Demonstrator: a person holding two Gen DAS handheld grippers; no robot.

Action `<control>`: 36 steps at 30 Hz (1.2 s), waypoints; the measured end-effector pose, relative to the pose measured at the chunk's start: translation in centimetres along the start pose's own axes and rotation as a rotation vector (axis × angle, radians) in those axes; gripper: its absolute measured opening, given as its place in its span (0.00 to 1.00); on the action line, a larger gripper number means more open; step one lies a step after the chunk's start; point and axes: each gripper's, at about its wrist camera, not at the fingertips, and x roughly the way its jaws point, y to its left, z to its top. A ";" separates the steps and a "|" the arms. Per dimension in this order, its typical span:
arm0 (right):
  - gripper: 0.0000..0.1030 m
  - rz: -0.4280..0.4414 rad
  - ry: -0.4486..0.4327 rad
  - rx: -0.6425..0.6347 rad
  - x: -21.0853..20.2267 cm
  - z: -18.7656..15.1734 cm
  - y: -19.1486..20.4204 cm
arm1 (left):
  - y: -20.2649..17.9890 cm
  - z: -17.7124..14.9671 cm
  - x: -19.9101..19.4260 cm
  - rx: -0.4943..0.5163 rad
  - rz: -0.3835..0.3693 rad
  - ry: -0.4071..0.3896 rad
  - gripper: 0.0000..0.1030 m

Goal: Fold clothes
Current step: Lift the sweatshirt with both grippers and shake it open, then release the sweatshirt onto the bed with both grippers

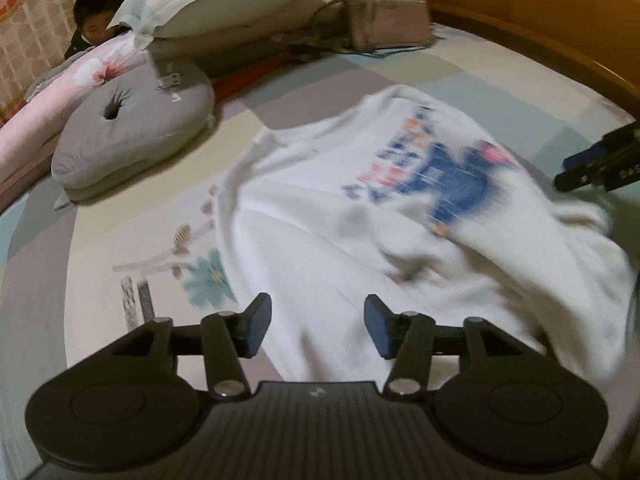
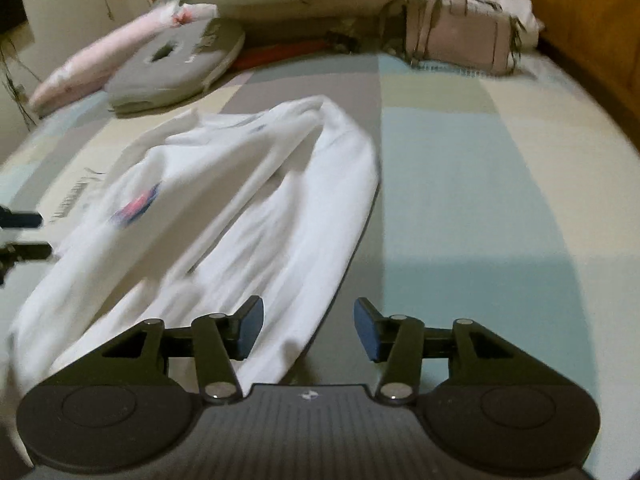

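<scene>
Presently, patchwork bedsheet (image 2: 460, 168) bears white sweatshirt (image 1: 340, 240), crumpled mid-frame ahead of left gripper (image 1: 318, 326) and right gripper (image 2: 309, 328), both wide open, empty.

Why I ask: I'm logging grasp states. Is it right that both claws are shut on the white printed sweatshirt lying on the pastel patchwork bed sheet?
Not quite. The white printed sweatshirt does lie on the pastel patchwork bed sheet, but neither claw is shut on it. The left wrist view shows the left claw open and empty, and the right wrist view shows the right claw open too.
</scene>
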 end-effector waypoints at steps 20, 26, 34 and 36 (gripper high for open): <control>0.50 0.317 -0.050 0.427 1.3 -7.6 -3.1 | -8.0 -7.4 -6.6 -0.072 0.010 -0.062 0.68; 0.26 0.315 -0.116 0.485 3.3 -7.1 -3.5 | -8.3 -6.9 -5.9 -0.065 0.005 -0.063 0.69; 0.04 0.191 -0.120 0.370 1.3 -6.0 -4.3 | -7.9 -6.7 -5.5 -0.071 0.014 -0.060 0.69; 0.04 0.127 -0.128 0.335 0.1 -5.1 -5.0 | -7.8 -6.7 -5.5 -0.074 0.013 -0.062 0.69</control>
